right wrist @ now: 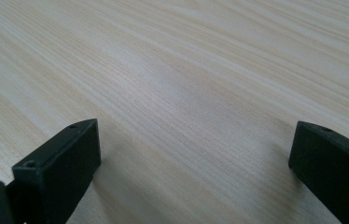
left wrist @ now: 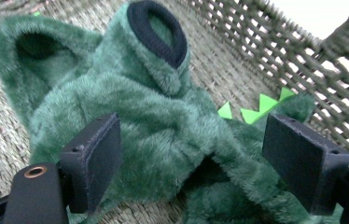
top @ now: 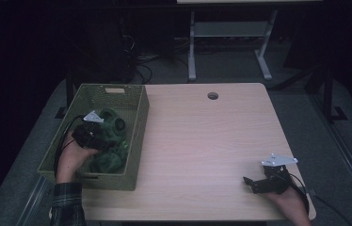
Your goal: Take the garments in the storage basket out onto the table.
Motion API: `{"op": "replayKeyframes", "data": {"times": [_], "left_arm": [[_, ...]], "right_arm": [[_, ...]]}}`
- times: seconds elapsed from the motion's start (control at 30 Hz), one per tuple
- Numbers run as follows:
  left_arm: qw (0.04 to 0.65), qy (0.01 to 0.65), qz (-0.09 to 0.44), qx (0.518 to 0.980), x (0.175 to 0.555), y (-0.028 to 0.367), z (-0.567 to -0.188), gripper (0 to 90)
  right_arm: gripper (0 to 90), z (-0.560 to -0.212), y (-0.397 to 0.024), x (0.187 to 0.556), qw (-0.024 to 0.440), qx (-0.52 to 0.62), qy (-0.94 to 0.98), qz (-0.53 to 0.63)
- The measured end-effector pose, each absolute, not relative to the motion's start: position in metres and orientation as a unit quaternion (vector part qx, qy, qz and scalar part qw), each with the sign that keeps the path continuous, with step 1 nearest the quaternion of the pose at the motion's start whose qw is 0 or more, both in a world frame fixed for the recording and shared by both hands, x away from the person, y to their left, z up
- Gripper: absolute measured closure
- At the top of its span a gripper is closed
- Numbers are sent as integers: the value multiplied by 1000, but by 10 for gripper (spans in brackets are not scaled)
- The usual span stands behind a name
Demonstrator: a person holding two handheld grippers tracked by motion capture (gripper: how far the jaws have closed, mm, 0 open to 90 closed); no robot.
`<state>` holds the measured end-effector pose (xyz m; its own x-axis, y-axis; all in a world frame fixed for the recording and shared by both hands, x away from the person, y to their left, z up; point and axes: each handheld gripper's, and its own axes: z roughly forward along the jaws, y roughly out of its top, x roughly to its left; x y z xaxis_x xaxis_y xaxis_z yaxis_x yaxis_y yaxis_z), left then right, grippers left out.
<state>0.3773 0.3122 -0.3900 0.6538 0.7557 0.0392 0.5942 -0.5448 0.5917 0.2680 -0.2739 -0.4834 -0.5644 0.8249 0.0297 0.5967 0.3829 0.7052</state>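
Straddling fuzzy green plush costume (left wrist: 163, 135) in woven basket (left wrist: 275, 51), left tongs (left wrist: 191, 154) wide; right tongs (right wrist: 196, 163) wide.

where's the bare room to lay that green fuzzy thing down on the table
Free: the whole tabletop between the woven basket and the right gripper. Crowded: inside the basket, where the green plush garment and left gripper take most of the floor.

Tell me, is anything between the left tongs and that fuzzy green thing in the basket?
Nothing visible. The left tongs hang open right over the green plush costume in the woven basket, jaws on either side of its fur.
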Motion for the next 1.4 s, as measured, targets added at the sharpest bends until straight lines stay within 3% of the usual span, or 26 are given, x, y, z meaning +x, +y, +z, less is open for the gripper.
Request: {"op": "replayKeyframes", "data": {"times": [0.5, 0.67, 0.83, 0.93, 1.1, 1.4], "left_arm": [[229, 399, 117, 880, 385, 307, -410, 217], [221, 401, 103, 883, 385, 307, -411, 353], [223, 409, 82, 881, 383, 310, -410, 591], [222, 421, 67, 877, 384, 310, -410, 682], [229, 435, 60, 869, 383, 312, -407, 744], [258, 437, 67, 859, 381, 316, -398, 774]], "right_arm": [[18, -483, -274, 268, 166, 436, 815, 344], [18, -483, -274, 268, 166, 436, 815, 344], [18, -483, -274, 268, 166, 436, 815, 344], [18, -483, -274, 268, 166, 436, 815, 344], [18, -483, -274, 268, 166, 436, 815, 344], [18, -483, -274, 268, 166, 436, 815, 344]]}}
